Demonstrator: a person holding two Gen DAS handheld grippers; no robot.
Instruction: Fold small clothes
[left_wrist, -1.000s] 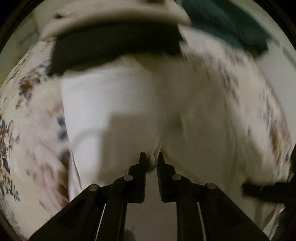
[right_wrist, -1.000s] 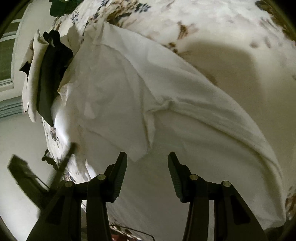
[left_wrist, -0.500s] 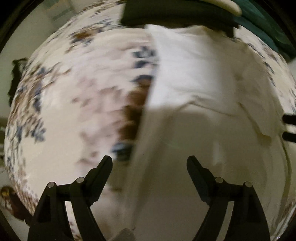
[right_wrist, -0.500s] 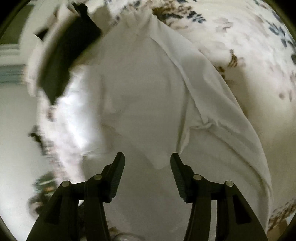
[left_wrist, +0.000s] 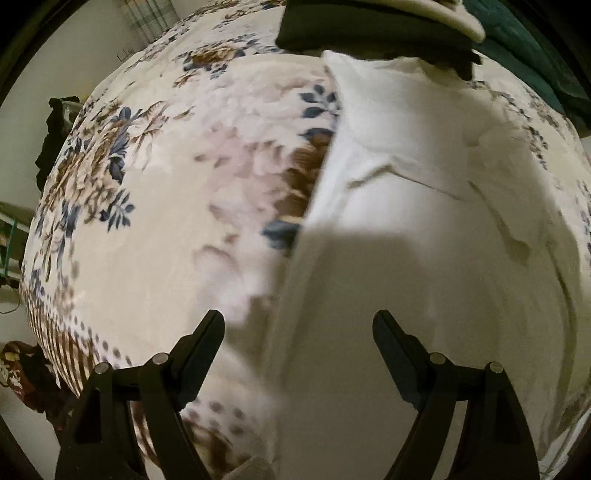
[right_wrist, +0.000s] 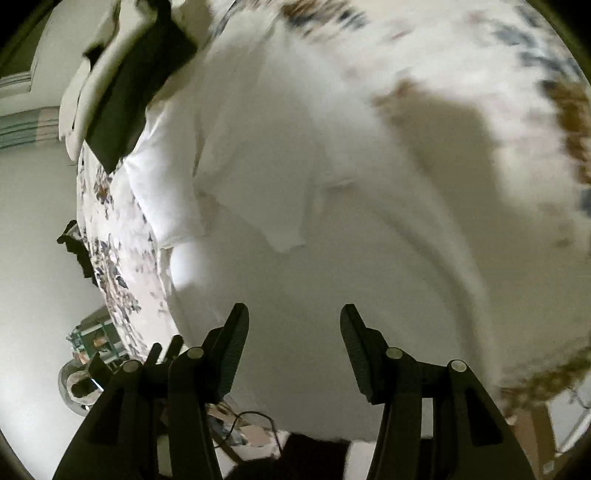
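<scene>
A white garment (left_wrist: 406, 206) lies spread on a floral blanket (left_wrist: 155, 192), with one sleeve folded in over its body. My left gripper (left_wrist: 298, 325) hangs open above the garment's left edge, nothing between its fingers. In the right wrist view the same white garment (right_wrist: 295, 177) fills the middle, its folded sleeve tip pointing toward me. My right gripper (right_wrist: 291, 317) stands open above the cloth with nothing between its fingers.
A stack of folded clothes, black (left_wrist: 369, 33) under cream, lies at the garment's far end, also in the right wrist view as a black and cream pile (right_wrist: 125, 88). Dark green cloth (left_wrist: 532, 51) sits at the far right. Floor and clutter (right_wrist: 88, 354) lie past the blanket's edge.
My left gripper let go of the white garment, opened wide and shifted left to its edge. My right gripper rose away from the cloth and opened slightly.
</scene>
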